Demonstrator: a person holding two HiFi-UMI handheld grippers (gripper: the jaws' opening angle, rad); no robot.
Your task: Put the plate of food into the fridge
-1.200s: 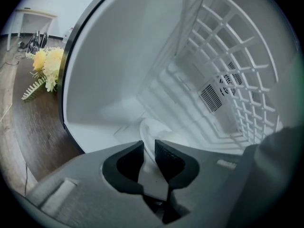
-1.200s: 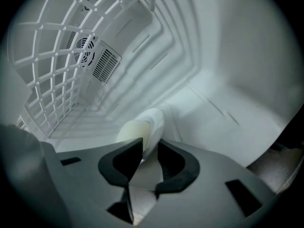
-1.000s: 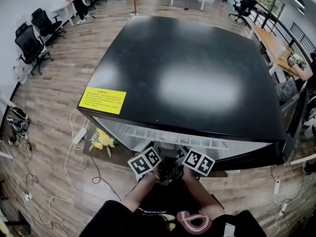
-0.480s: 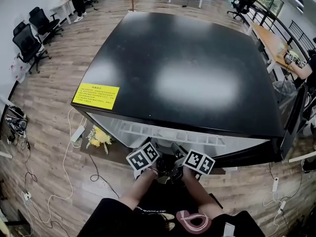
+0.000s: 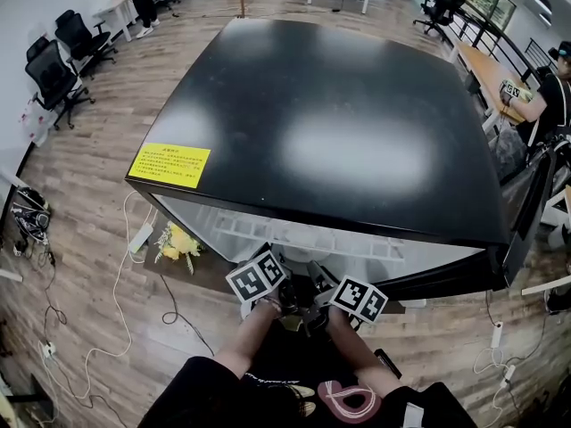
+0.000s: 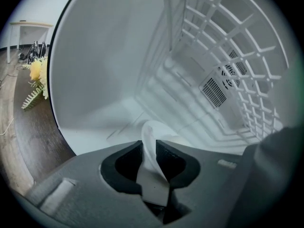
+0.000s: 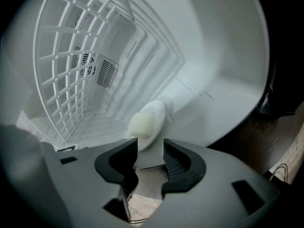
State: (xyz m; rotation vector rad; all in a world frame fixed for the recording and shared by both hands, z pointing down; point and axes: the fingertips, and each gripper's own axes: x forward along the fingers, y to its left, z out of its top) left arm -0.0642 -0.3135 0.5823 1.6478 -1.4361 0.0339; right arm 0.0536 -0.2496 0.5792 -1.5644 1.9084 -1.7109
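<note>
The fridge [image 5: 339,123] has a black top, and its white inside [image 6: 104,80] is open toward me. My left gripper [image 6: 148,148] is shut on the rim of the white plate [image 6: 151,132]; its jaws have just been opening a little, with the rim still pressed between the pads. My right gripper [image 7: 150,151] is open. Its jaws have just been opening, and the plate [image 7: 156,115] with a pale piece of food [image 7: 141,125] lies just ahead of them, its near rim in the gap untouched. In the head view only the marker cubes [image 5: 259,277] [image 5: 359,299] show at the fridge opening.
A white wire shelf [image 6: 228,56] [image 7: 71,70] hangs above the plate, with a vent [image 6: 213,91] on the back wall. The fridge door [image 5: 526,221] stands open at the right. Yellow flowers [image 5: 178,243] and cables [image 5: 116,328] lie on the wooden floor at the left.
Both grippers stay at the fridge opening. The head view has shifted a little, and a seated person has come into view at the far right.
</note>
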